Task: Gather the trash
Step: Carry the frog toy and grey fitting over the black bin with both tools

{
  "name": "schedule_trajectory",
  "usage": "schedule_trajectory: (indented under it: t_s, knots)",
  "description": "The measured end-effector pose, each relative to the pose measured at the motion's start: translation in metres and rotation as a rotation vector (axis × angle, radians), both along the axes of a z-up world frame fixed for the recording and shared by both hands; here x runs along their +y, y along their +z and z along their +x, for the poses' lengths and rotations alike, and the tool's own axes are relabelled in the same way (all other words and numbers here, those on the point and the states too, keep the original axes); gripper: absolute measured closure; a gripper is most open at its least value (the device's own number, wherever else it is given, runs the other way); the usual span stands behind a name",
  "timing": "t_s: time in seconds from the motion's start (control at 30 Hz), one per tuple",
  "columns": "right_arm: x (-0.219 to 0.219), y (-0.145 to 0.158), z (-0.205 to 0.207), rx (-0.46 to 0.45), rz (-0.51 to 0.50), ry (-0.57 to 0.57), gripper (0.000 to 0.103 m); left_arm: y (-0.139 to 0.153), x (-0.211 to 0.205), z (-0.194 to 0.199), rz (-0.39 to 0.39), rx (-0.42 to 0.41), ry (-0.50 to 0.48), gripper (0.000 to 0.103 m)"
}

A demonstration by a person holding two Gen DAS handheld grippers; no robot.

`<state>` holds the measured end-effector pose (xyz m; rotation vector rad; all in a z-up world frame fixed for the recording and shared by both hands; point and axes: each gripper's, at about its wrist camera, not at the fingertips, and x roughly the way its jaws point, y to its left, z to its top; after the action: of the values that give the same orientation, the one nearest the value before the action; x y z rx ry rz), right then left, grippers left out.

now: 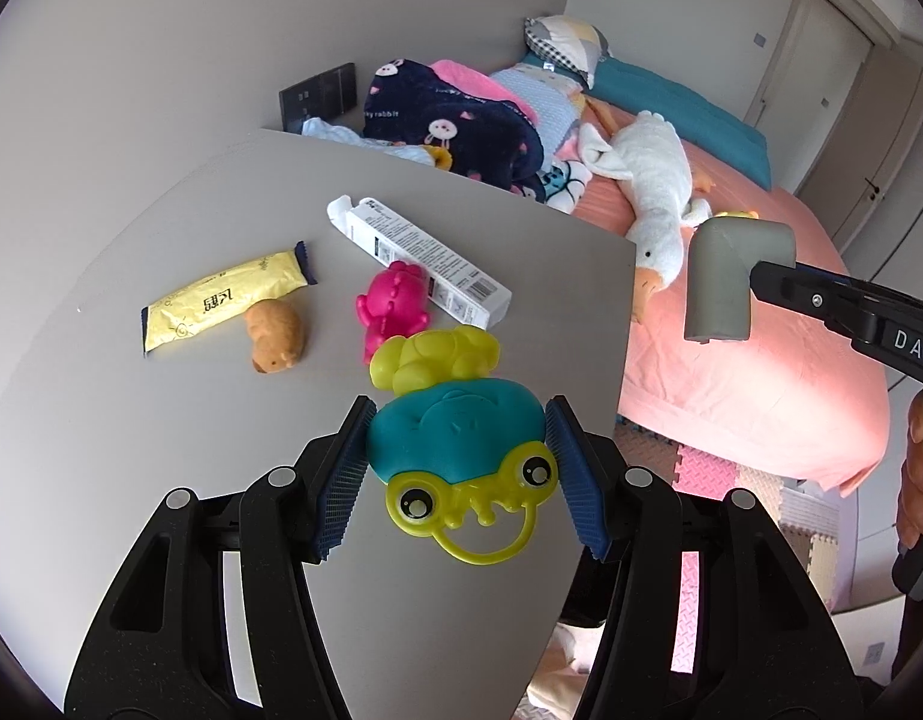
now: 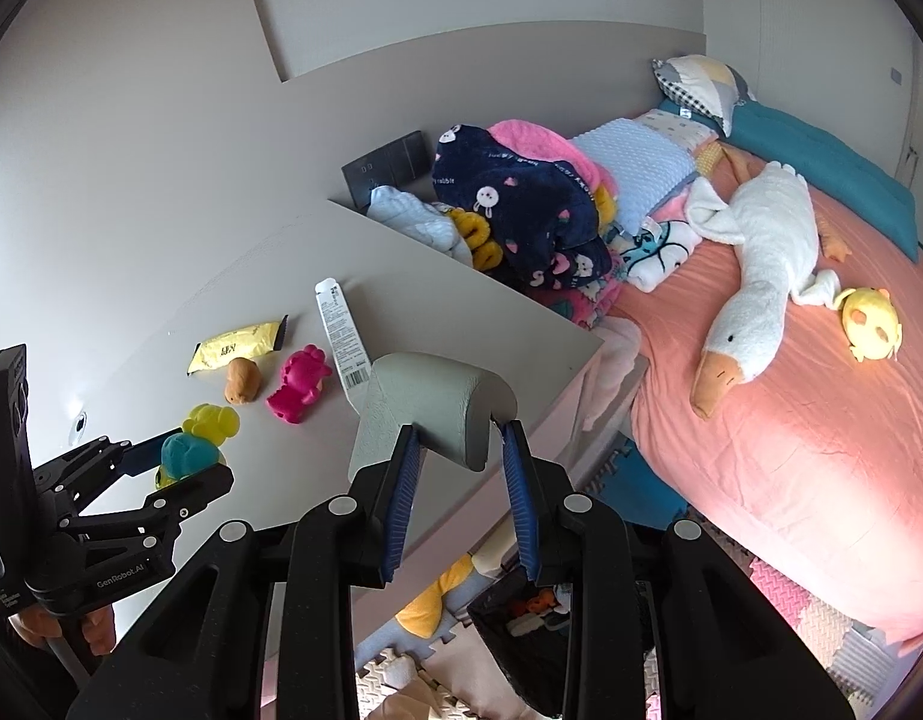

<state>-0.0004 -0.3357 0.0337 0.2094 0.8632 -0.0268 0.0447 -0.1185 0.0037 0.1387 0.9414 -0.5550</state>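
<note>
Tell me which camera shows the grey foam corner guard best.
The right wrist view: the grey foam corner guard sits centred and close, clamped in the right gripper. The left wrist view shows the same guard smaller, near the right edge, its L shape seen from the side.

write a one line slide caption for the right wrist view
Right gripper holds a grey foam corner guard over the table edge; left gripper holds a teal toy.
</note>
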Motion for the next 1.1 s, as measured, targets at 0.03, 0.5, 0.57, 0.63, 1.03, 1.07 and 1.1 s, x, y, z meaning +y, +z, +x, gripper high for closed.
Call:
schedule_trajectory:
  t_s: [0.03,0.5,0.57,0.63,1.03,1.07,1.1]
  knots:
    - [-0.003,0.000,-0.003,0.001,0.001,-0.005,0.072,0.000,-0.004,-0.002,0.001,0.000,-0.007,0.046]
    - [-0.053,-0.006,-0.046,0.005,0.014,-0.097,0.072,0.000,-0.062,-0.028,0.024,0.001,-0.115,0.046]
    - [-0.060,-0.007,-0.052,0.005,0.016,-0.113,0.072,0.000,-0.071,-0.032,0.027,0.003,-0.133,0.046]
    - [-0.067,-0.007,-0.059,0.006,0.017,-0.129,0.072,-0.001,-0.080,-0.036,0.031,0.003,-0.151,0.046]
    - [-0.107,-0.016,-0.092,0.032,0.020,-0.210,0.071,-0.007,-0.130,-0.060,0.042,0.019,-0.269,0.046]
    - [-0.110,-0.017,-0.093,0.036,0.020,-0.214,0.071,-0.008,-0.133,-0.062,0.043,0.023,-0.278,0.046]
    - [-0.112,-0.019,-0.094,0.043,0.020,-0.217,0.069,-0.010,-0.137,-0.063,0.046,0.029,-0.288,0.046]
